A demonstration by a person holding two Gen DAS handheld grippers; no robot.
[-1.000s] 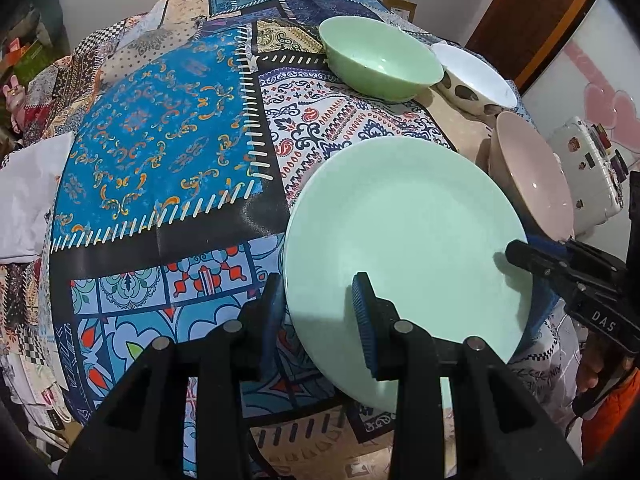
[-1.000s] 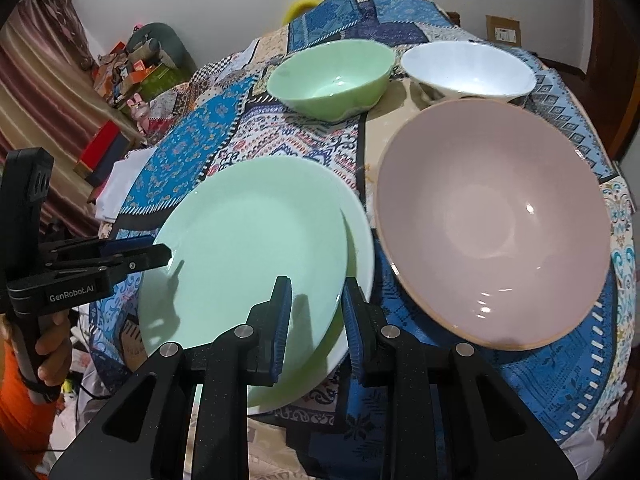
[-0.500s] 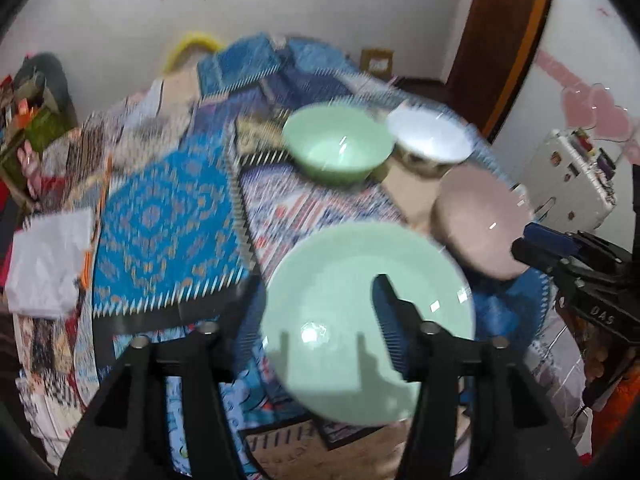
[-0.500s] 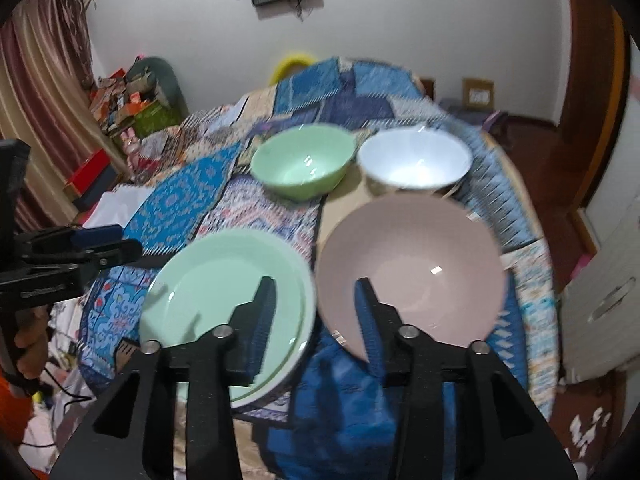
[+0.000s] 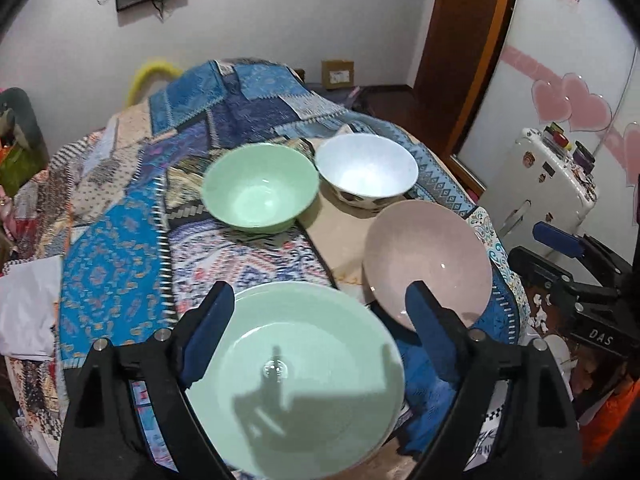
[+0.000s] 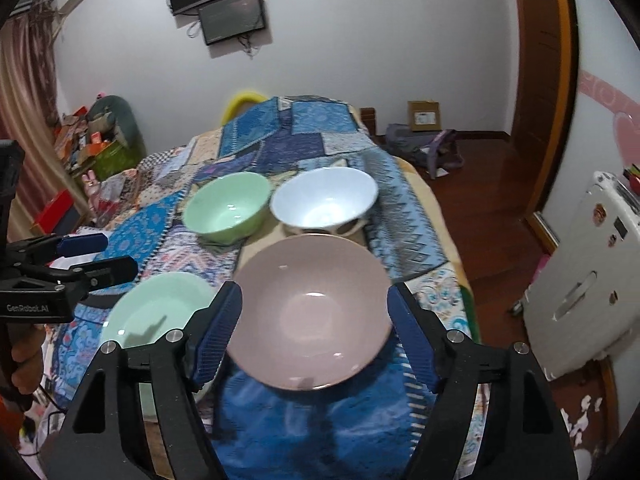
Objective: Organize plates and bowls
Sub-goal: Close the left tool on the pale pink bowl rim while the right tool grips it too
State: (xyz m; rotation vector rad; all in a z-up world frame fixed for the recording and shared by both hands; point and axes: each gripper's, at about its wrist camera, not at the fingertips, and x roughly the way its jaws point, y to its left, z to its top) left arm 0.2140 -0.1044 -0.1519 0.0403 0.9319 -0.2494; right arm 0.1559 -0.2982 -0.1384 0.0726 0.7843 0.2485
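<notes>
Both claws are wide open right now and gripping nothing. The left claw (image 5: 316, 328) has just been opening, and in its own view the mint green plate (image 5: 296, 380) sits low in the centre of the frame, between the two blue pads but below them, flat on the patchwork cloth (image 5: 108, 264) covering the worktop, not touched by either pad as far as I can see. The right claw (image 6: 312, 330) has just been opening too; in its view the pink bowl (image 6: 312, 316) fills the lower middle of the frame between its fingers, resting on the cloth, free of the pads. The plate is lower left of the pink bowl there, just beside it. Further up the frame the green bowl (image 6: 226, 206) and the white bowl (image 6: 324, 202) stand side by side, rims nearly touching, green on the left. A white suitcase (image 6: 580, 276) sits at the right edge, and I can see a hand (image 6: 24, 354) on the left claw's handle at the lower left.
</notes>
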